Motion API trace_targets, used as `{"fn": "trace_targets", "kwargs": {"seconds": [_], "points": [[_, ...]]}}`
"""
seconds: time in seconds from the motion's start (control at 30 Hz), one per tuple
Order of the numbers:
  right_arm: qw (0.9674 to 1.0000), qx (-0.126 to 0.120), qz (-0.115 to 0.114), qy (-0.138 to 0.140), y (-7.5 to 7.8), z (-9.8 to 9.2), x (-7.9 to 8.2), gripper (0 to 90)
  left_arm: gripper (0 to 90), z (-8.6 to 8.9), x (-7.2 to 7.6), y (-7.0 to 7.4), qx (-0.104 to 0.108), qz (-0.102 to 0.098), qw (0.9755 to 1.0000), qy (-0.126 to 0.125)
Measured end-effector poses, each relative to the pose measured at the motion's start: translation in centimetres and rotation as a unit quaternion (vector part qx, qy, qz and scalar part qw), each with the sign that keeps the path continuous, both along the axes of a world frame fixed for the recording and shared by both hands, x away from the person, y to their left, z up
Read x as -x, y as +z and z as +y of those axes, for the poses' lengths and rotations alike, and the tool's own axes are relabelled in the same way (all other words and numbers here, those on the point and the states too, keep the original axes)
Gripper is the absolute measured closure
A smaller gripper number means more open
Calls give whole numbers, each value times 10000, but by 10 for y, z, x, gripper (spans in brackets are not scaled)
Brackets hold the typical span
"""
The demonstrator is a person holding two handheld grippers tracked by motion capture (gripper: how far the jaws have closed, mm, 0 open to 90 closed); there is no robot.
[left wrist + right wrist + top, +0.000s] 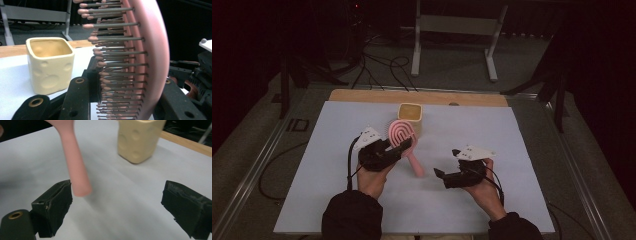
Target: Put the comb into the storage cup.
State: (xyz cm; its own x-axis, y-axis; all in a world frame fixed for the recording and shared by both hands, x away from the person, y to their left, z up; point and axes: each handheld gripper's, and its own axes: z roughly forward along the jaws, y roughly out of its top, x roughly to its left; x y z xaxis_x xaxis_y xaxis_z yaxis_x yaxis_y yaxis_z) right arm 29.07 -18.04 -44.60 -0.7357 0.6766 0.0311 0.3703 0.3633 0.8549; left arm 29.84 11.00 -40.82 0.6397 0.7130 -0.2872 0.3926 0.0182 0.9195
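The left tool (404, 145) pinches the pink hairbrush (403, 134) by its head above the worktop (512, 150) — near the cream cup (410, 113). The right tool (447, 165) is spread — nothing between its pads.

A cream square cup (410, 116) with round dimples stands upright on the pale sheet (512, 170) covering the table (362, 95); cables (382, 70) seemingly trail across the floor behind.

We see cup (410, 116) at back of mat (337, 150), brush (404, 140) just in front, head in left gripper (404, 145); right gripper (446, 165) off to brush's right, apart.
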Motion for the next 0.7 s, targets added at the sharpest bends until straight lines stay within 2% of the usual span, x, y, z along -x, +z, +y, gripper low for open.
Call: {"fn": "trace_targets", "kwargs": {"seconds": [0.33, 0.7], "points": [[9987, -179, -161, -439, -2, -31, 4, 93, 643, 6, -2, 2, -34, -20, 10000, 68], [9975, -245, -281, -608, -8, -49, 9, 96, 643, 11, -2, 7, -70, -58, 9999, 118]]}}
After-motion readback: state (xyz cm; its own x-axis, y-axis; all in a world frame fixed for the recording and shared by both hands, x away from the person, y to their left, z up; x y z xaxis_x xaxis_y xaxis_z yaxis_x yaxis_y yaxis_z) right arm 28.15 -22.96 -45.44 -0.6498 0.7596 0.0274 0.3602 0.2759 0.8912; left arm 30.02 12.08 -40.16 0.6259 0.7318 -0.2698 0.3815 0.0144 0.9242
